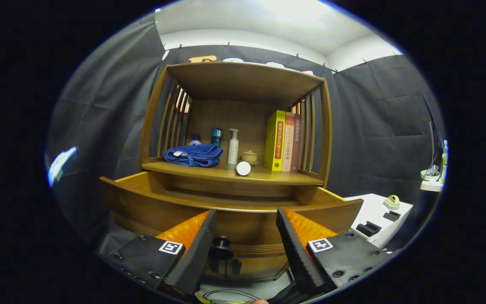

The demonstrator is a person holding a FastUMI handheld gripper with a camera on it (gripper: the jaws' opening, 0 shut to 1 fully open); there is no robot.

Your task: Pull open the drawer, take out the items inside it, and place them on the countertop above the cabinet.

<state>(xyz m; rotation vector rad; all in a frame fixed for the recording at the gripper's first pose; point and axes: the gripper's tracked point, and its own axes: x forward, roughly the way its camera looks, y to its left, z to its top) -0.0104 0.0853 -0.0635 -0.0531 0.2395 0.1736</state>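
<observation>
**Drawer, pulled out**

Drawer (pixel 226 211): open, just ahead of the gripper (pixel 246 240); its dark knob (pixel 221 245) sits between the parted, empty fingers. Countertop (pixel 209 172): blue towel (pixel 194 155), bottles, books (pixel 283 141); spine lettering unreadable.

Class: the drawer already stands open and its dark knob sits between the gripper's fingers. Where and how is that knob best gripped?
Grip the knob by its narrow neck behind the round cap, coming straight from the front of the drawer. The open gripper already straddles it, and the cap probably stops slipping.

Three books (pixel 284 141), two bottles (pixel 233 146), one towel (pixel 193 155), one drawer (pixel 226 211)
</observation>
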